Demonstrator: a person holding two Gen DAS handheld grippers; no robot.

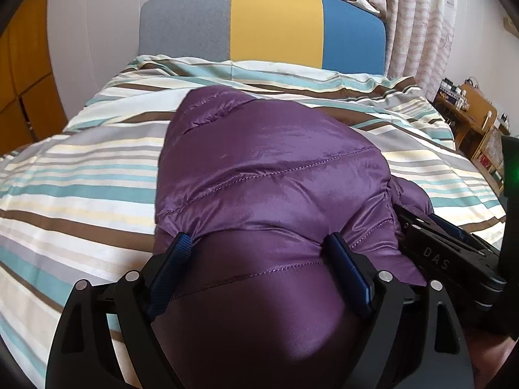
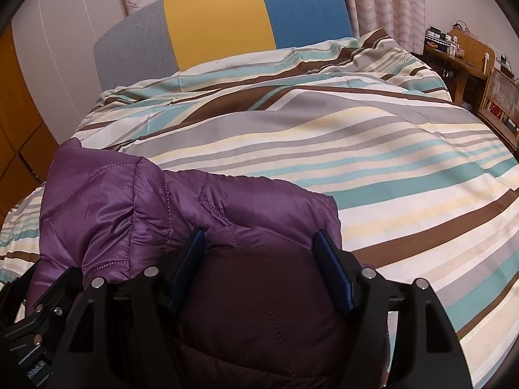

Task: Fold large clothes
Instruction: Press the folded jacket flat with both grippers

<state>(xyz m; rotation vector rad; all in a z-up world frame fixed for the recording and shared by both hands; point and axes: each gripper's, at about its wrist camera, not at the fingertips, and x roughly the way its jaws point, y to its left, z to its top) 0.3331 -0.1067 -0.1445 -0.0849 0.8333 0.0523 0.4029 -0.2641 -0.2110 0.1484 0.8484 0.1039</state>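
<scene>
Purple quilted down jacket lies bunched on the striped duvet. The left gripper and right gripper straddle it, wide, apparently releasing; next, a fresh edge needs grasping.

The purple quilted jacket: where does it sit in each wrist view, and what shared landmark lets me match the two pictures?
Left wrist view: the purple quilted jacket fills the centre and lower middle, bulging between the left gripper fingers.
Right wrist view: the jacket lies at lower left and centre, running between the right gripper fingers.
Shared landmark: the grey, yellow and blue headboard at top centre.
</scene>
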